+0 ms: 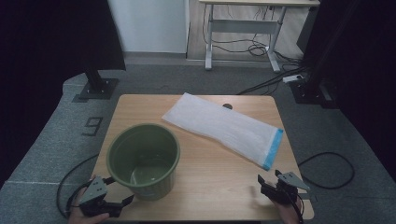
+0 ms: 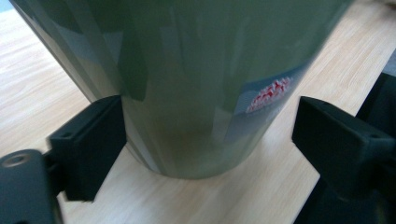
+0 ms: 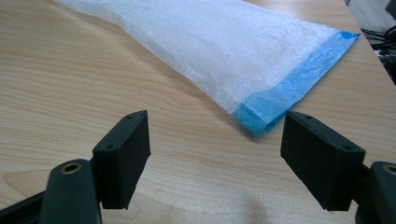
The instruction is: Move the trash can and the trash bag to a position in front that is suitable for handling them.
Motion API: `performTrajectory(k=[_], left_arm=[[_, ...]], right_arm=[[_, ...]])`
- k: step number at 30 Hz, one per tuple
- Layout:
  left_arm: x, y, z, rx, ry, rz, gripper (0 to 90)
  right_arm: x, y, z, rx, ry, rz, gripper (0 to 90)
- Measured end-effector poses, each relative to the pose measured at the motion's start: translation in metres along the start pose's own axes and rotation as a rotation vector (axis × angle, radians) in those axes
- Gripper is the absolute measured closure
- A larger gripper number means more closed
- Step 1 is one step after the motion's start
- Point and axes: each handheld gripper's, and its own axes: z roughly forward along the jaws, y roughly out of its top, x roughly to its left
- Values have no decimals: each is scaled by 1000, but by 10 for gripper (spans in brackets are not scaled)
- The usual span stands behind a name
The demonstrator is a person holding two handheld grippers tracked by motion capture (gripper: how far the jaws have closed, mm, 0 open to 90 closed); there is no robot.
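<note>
Wood-topped table (image 1: 210, 186) space is shared by two things: a green bucket (image 1: 144, 160) standing upright near the front left, and a flat white bag with a blue-edged end (image 1: 224, 127) laid diagonally across the middle and right. The left gripper (image 1: 112, 192) is held low against the bucket's base, its jaws spread wide to either side of the lower wall; in the left gripper view the green bucket (image 2: 196, 84) is seen between them, one jaw just beside or touching the wall and the other clearly apart, so nothing is clamped yet. This placement is judged to be meant for steadying or taking hold of the bucket. The right gripper (image 1: 269, 181) is kept at the front right edge, jaws likewise parted and empty, and is aimed at the bag's blue end (image 3: 299, 84), which lies near but ahead of it. A pickup of the bag by that folded edge seems intended, probably for lining the bucket.
</note>
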Motion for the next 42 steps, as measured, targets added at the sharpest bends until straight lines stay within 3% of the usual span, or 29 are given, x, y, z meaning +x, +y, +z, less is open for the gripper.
performTrajectory(k=[1,5,9,11,20,27,33,39,42], left_arm=[[-3,5,12,23,-9,14,139],[-5,13,29,62,-2,35,139],[-10,24,50,56,-24,43,142],[-11,29,60,61,2,43,141],[-5,47,84,13,9,-8,142],[-7,66,99,2,-3,3,142],[-18,82,120,2,-27,13,142],[-20,86,124,17,-2,17,145],[-23,78,116,39,39,26,145]], right_arm=[[2,0,1,3,3,-8,233],[5,0,2,2,10,-14,233],[8,2,1,-14,18,-23,238],[9,3,2,-13,18,-30,238],[8,5,4,-18,23,-27,238],[7,9,3,-32,25,-25,238],[6,10,4,-36,34,-11,233],[7,11,6,-32,45,-13,230],[7,11,6,-31,48,-9,230]])
